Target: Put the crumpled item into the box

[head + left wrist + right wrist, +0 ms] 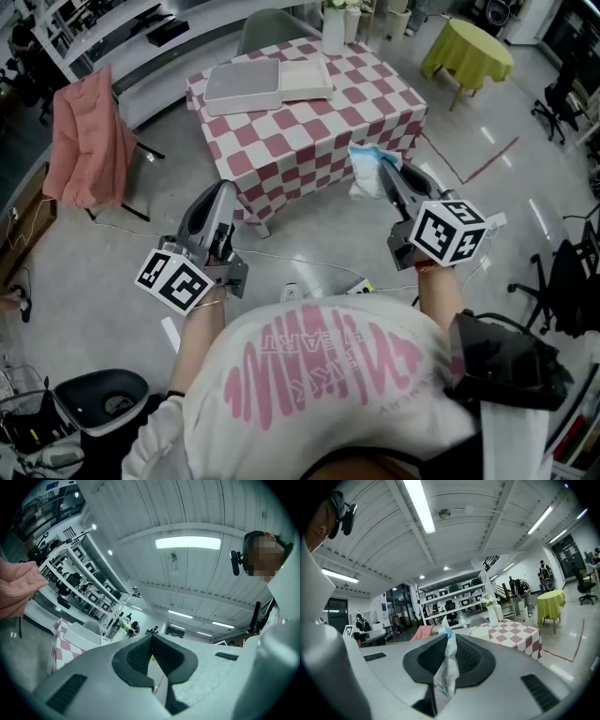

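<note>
Grey floor (309, 253) lies under you, with the red-and-white checked desk (309, 131) just ahead. On the far half of that desk sit a shallow white box (305, 80) and, touching its left side, a grey tray (244, 86); a white vase (333, 30) stands at the desk's far edge. Your right tongs (386, 174) are clamped on the crumpled item (366, 173), a white and blue wrapper held in the air off the desk's near right corner, well short of the box. Your left tongs (221, 193) hang before the desk's near left corner, pads together with nothing between them. A pink cloth (89, 141) hangs left of the desk.
</note>
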`<act>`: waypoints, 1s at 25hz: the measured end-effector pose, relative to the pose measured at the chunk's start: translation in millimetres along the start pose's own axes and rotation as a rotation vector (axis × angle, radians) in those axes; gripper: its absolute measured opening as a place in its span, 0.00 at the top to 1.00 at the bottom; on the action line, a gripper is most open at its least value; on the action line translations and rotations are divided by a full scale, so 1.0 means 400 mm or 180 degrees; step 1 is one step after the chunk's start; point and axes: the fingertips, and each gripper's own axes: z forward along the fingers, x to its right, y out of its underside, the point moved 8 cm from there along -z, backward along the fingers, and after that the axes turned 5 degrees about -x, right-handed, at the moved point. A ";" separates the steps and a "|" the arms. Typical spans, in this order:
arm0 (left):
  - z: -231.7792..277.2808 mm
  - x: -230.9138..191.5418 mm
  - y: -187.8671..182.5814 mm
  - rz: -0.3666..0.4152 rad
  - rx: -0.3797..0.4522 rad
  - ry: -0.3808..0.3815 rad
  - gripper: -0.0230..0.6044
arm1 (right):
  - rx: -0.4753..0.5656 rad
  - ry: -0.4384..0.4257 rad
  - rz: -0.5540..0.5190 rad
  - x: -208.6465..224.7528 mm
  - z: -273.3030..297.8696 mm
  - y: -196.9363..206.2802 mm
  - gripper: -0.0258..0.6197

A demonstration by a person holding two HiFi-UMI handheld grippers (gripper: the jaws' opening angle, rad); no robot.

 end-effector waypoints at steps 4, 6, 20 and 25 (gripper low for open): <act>0.027 -0.077 -0.060 0.0053 -0.0055 0.0102 0.95 | 0.0129 0.0050 0.0001 -0.026 0.072 -0.042 0.89; 0.036 -0.121 -0.083 0.0078 -0.0064 0.0130 0.95 | 0.0212 0.0082 0.0020 -0.032 0.110 -0.052 0.89; 0.096 -0.349 -0.114 -0.0021 -0.0145 0.0134 0.95 | 0.0269 0.0204 0.0170 -0.022 0.310 -0.043 0.89; 0.116 -0.393 -0.110 -0.0077 -0.0137 0.0080 0.95 | 0.0230 0.0193 0.0134 -0.008 0.364 -0.052 0.89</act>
